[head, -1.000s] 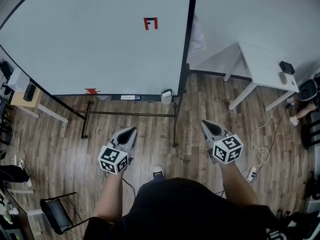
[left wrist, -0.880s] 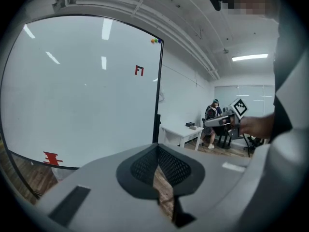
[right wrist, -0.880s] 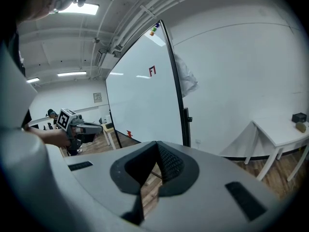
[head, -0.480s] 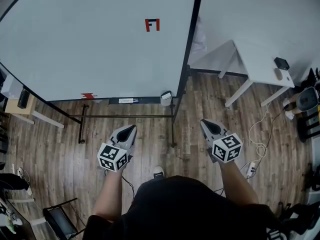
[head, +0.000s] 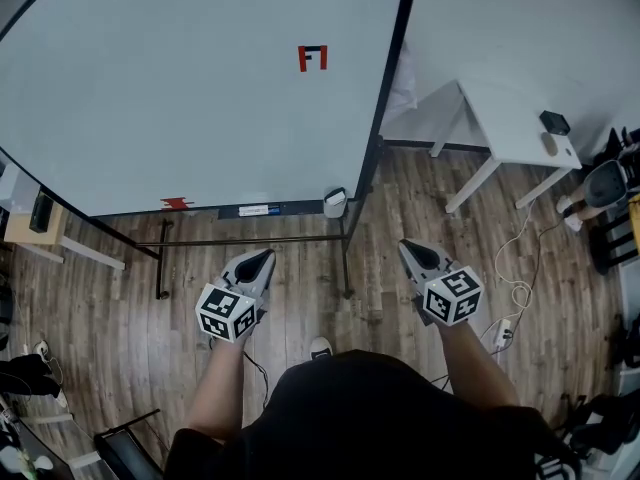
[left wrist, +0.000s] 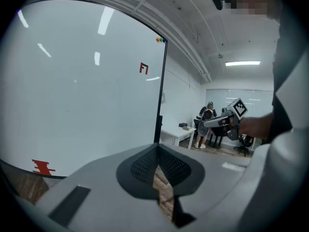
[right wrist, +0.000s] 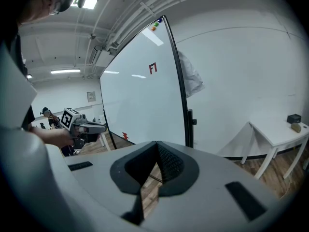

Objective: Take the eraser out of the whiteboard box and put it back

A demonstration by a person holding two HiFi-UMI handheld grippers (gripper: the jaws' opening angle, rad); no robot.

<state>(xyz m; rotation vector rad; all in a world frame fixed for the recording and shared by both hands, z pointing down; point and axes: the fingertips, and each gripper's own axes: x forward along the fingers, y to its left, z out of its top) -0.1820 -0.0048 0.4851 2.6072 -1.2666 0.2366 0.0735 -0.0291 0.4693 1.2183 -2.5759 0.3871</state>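
While whiteboard (head: 180,88) stands well ahead, step looks like approach. Left claw (head: 260,260): clenched, empty. Whiteboard box (head: 334,203): at board's lower right corner, well apart from both claws; eraser unseen, presumably inside. Right claw (head: 408,252): clenched, empty. Best: step closer, unclench one claw before box mouth, enter from above.

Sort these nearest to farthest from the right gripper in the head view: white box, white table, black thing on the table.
1. White box, low on the whiteboard, ahead-left of the right gripper.
2. White table, ahead-right.
3. Black thing, at the table's far end.
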